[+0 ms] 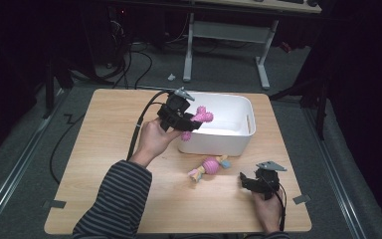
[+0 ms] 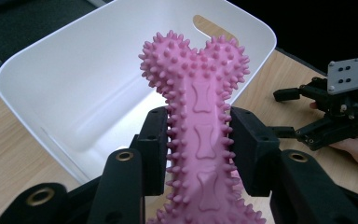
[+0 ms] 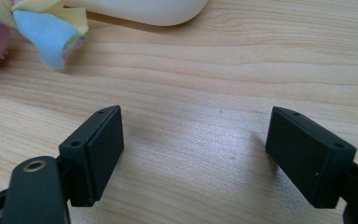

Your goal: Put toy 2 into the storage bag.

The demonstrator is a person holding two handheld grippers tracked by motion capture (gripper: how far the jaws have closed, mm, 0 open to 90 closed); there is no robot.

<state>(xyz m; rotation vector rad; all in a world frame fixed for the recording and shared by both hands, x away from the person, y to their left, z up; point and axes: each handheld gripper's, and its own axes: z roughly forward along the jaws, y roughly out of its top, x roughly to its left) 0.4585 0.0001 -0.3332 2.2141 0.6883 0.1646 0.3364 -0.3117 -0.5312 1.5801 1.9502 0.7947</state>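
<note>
Over the near wall of the white bin, the pink spiky bone toy is hanging in the left gripper, its black jaws clamping the narrow shaft so the knobbed end is sticking out ahead toward the bin's hollow. That mid-shaft hold is looking sensible: the studs are giving the pads something to bite, and the heavy end is leading, ready, I'd judge, for a drop inside. From what the left gripper view is showing, the bin is holding nothing yet, just bare white floor and a handle slot in the far wall. On the wooden table, just in front of the bin, a second toy, pink with pastel cloth ends, is lying loose. Near it, the right gripper is resting low over the table with its jaws spread wide and nothing between them, seemingly waiting its turn.
</note>
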